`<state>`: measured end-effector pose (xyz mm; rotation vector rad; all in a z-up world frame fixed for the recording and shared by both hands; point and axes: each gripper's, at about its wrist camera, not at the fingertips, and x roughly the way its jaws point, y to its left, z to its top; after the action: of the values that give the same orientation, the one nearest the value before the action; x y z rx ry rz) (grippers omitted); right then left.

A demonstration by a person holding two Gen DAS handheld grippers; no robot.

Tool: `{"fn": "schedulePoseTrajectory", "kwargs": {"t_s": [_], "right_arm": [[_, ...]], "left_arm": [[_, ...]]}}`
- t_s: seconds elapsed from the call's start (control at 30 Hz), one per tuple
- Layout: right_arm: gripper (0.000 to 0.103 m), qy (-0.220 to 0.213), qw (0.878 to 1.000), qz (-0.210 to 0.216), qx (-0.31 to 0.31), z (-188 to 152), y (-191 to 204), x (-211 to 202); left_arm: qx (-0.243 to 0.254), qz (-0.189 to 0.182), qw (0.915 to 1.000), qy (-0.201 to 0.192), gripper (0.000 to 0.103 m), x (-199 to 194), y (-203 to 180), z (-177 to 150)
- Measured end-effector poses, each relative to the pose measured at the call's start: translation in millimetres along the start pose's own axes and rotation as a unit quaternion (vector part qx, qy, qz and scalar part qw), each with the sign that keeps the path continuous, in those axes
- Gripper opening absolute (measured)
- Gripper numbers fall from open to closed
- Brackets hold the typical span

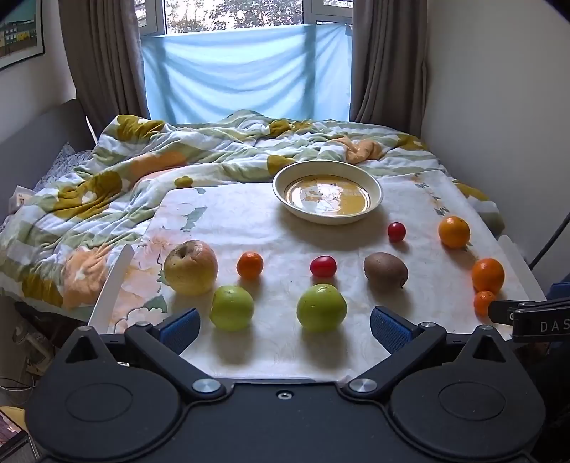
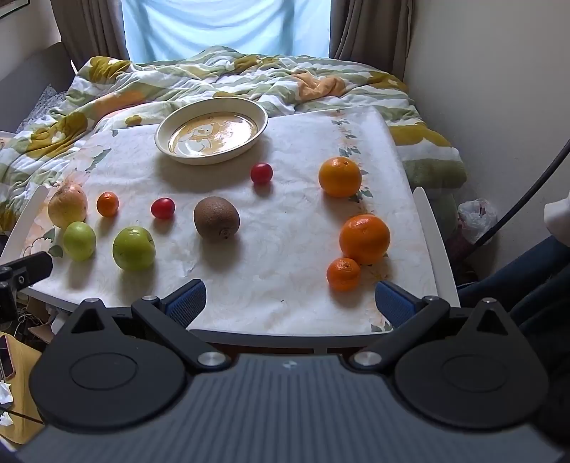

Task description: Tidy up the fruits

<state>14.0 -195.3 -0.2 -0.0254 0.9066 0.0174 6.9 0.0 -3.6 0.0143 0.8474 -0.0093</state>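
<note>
So the surface point(image 2: 285, 285) has a pale cloth with faded flowers on it, white rails poking out at the left and right edges. Right behind it there's a bed with a rumpled duvet point(image 1: 149, 156), all green stripes plus mustard and orange blooms. Far end is a window point(image 1: 231, 14) with a light blue sheet point(image 1: 245, 71) hung across the lower part, brown curtains point(image 1: 103, 64) either side. Framed picture point(image 1: 19, 32) up on the left wall. Down by the right wall on the floor, a crumpled plastic bag point(image 2: 476, 218). Near left there's a phone point(image 2: 6, 358) lying on something yellow.
</note>
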Motion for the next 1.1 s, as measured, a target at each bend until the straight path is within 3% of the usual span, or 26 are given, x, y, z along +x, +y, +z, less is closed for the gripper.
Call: {"fn": "schedulePoseTrajectory", "kwargs": {"t_s": [0.2, 1.1], "right_arm": [[0.103, -0.003, 1.0, -0.003, -0.003, 0.3, 0.4, -1.1], [0.103, -0.003, 1.0, -0.002, -0.003, 4.4, 3.8, 1.1]], "left_arm": [[0.003, 0.01, 0.9995, -0.031, 0.103, -9.0, -5.0, -2.7], [-0.008, 0.013, 0.9995, -0.028, 0.103, -4.9, 3.8, -0.4]]}}
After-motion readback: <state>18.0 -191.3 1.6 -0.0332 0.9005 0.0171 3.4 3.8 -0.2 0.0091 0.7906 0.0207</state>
